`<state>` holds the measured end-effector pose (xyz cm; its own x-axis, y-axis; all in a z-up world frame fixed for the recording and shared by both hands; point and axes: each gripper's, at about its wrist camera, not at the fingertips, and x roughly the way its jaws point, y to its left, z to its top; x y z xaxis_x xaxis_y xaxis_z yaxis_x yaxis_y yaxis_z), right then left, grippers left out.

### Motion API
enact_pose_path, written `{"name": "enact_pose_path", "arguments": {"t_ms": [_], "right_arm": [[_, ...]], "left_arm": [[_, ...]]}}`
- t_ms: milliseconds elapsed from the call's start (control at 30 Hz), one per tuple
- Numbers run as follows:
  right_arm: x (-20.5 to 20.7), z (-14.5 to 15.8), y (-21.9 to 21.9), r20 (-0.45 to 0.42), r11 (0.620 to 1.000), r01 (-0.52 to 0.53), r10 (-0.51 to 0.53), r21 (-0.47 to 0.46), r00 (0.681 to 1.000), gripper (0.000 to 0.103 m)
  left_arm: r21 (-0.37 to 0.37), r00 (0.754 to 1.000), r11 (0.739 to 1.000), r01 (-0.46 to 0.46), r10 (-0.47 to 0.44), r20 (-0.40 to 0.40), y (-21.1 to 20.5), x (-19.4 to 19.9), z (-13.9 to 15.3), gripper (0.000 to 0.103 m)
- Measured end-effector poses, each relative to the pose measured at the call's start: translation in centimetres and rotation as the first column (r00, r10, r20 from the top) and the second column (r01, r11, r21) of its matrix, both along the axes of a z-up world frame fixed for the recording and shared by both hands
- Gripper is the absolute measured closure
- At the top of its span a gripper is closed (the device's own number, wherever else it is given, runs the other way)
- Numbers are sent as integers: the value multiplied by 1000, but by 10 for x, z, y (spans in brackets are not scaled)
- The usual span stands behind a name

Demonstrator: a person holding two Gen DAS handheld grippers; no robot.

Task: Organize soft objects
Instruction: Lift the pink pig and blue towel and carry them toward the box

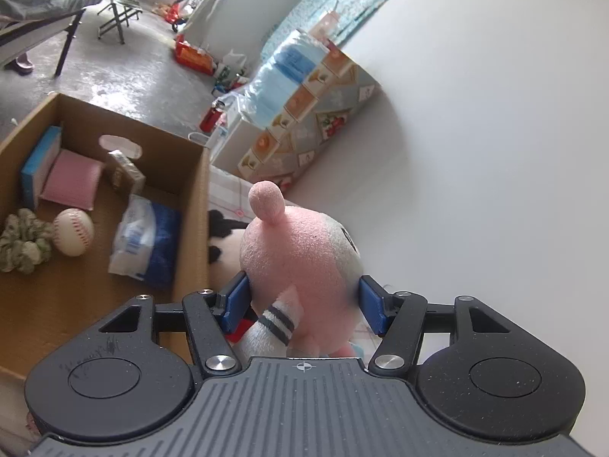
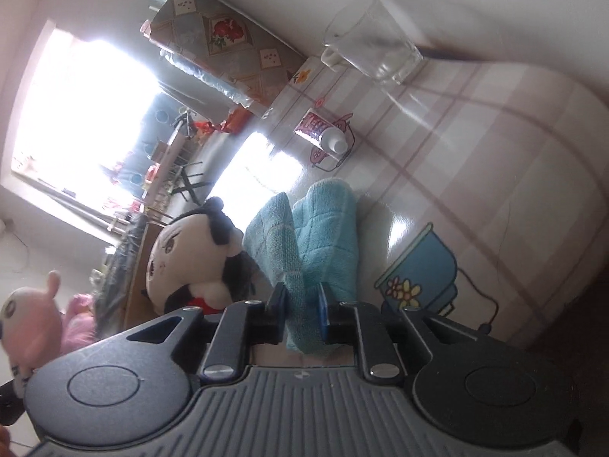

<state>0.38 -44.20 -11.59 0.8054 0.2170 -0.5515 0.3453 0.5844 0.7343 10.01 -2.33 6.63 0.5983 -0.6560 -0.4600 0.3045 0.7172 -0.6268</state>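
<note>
- The table (image 2: 475, 160), under a pale checked cloth printed with cartoon pots, fills most of the right wrist view, and the soft things on this side lie on it.
- The cardboard box (image 1: 192, 205) stands open on the left of the left wrist view. Inside lie a blue sponge (image 1: 40, 163), a pink pad (image 1: 72, 184), a green scrunchie (image 1: 23, 245), a baseball (image 1: 73, 231), a tissue pack (image 1: 127, 173) and a blue-and-white packet (image 1: 146, 245).
- The black-haired doll (image 2: 190, 259) lies on its side between the box wall and the blue towel (image 2: 323, 236), just beside the towel. In the left wrist view only its dark hair and pale face peep out behind the plush.
- The pink plush (image 1: 300, 262) sits upright in the left gripper (image 1: 304, 301), its body pinched between the two blue pads and its ear pointing up. It hangs just right of the box's near wall, outside the box.
- The blue towel lies folded on the cloth straight ahead of the right gripper (image 2: 302, 304). A fold of it runs between the narrow-set fingers, but whether the pads press on it I cannot tell.
- A clear glass tumbler (image 2: 371, 43) stands at the far end of the table, well apart from the towel.
- A small white-capped tube (image 2: 323, 131) lies between the tumbler and the towel.
</note>
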Motion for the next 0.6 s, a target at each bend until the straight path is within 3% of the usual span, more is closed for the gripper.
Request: {"name": "enact_pose_path", "arguments": {"t_ms": [100,167,200,233,433,600], "right_arm": [[10,6,4,-11,998,-17,17,-60,1000,73],[19,9,5,-15,995,-21,19,-102,1000,60],[23,10,4,-18,994,-29,27,-109,999,46],[28,10,3,-25,993,-33,30,-111,999,39],[55,1,2,-90,991,-61,51,-118,995,38],[68,5,21,-127,964,-125,97,-234,987,38]], "left_arm": [[-6,1000,1000,-26,26,4,24,-6,-4,43],[-10,999,999,-43,43,1,41,-11,-8,43],[-12,999,999,-53,53,-3,50,-11,-8,43],[-16,998,998,-63,63,-5,57,-12,-8,43],[-25,995,995,-95,95,16,87,-14,-5,43],[20,992,993,-120,119,29,103,-5,0,43]]}}
